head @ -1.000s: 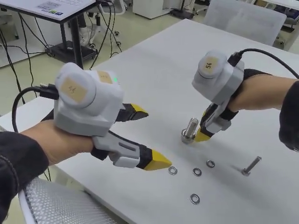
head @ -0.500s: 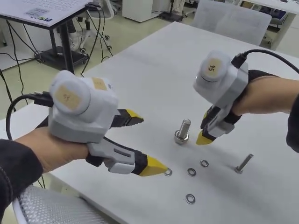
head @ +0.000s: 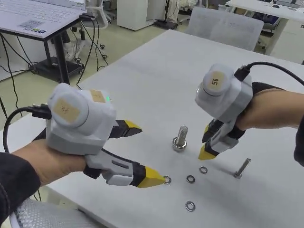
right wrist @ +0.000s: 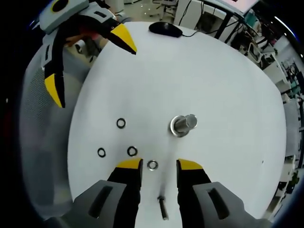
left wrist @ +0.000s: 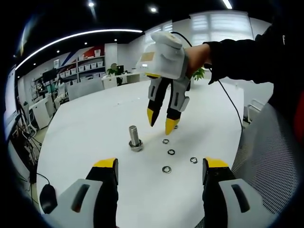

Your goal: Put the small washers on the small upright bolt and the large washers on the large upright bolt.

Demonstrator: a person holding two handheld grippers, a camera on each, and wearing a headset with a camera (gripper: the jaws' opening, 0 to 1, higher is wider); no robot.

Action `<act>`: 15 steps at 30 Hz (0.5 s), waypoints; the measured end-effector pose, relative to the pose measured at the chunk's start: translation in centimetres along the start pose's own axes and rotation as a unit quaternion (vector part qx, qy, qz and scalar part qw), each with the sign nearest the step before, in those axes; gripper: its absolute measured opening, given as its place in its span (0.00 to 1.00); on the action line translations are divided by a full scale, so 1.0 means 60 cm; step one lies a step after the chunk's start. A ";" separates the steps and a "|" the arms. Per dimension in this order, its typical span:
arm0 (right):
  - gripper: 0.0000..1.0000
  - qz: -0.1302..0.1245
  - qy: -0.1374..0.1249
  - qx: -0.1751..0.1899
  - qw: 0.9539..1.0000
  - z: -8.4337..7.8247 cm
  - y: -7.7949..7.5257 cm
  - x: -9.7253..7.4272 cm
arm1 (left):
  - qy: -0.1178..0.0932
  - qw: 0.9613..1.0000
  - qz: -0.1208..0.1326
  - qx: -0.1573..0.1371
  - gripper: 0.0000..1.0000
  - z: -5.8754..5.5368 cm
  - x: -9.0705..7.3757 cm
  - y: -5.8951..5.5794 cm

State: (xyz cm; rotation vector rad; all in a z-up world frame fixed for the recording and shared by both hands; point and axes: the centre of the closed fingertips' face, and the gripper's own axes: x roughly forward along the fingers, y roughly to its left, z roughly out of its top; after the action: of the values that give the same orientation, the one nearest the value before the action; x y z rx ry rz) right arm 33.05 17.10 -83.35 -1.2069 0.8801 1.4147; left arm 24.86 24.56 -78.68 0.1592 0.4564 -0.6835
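Note:
The large bolt [head: 180, 138] [left wrist: 135, 138] [right wrist: 183, 124] stands upright on the white table [head: 152, 71]. A small bolt [head: 242, 168] [right wrist: 163, 208] lies flat to its right. Several loose washers lie nearby, among them one [head: 203, 169] [right wrist: 152, 165] right under my right gripper [head: 207, 147] [right wrist: 159, 164] [left wrist: 160, 121]. That gripper points down, slightly open and holding nothing. My left gripper [head: 145, 153] [left wrist: 160, 163] [right wrist: 90, 64] is wide open. Its lower tip is beside another washer [head: 167, 179]. A third washer [head: 190, 206] lies closest to the table's front edge.
A black mouse [right wrist: 165, 29] [left wrist: 47, 198] lies on the table off to the left. A laptop on a desk [head: 33, 14] stands at the far left, and a grey chair [head: 223, 26] stands beyond the table. A mesh chair back [head: 42, 213] is at the near edge.
My right gripper has moved away from the large bolt's base to above the nearest washer. The left gripper stays wide open, its lower tip now close to a washer. The camera shifted.

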 end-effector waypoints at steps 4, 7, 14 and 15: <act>0.29 0.008 0.002 0.000 1.000 -0.007 0.017 0.006 | 0.004 1.000 -0.003 0.003 0.72 -0.002 0.002 -0.002; 0.29 0.011 0.002 0.000 1.000 -0.011 0.020 0.011 | 0.005 1.000 -0.006 0.003 0.72 -0.002 0.004 -0.004; 0.27 0.022 0.000 -0.004 1.000 -0.007 0.039 0.023 | 0.010 1.000 -0.010 0.005 0.71 -0.005 0.006 -0.007; 0.27 0.024 0.000 -0.005 1.000 -0.006 0.042 0.026 | 0.011 1.000 -0.011 0.005 0.71 -0.005 0.006 -0.007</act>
State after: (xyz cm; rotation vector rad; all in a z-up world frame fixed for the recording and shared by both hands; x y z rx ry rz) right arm 30.71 16.62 -85.18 -1.2014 0.9089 1.4591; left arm 24.70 24.11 -79.11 0.1714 0.4761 -0.7058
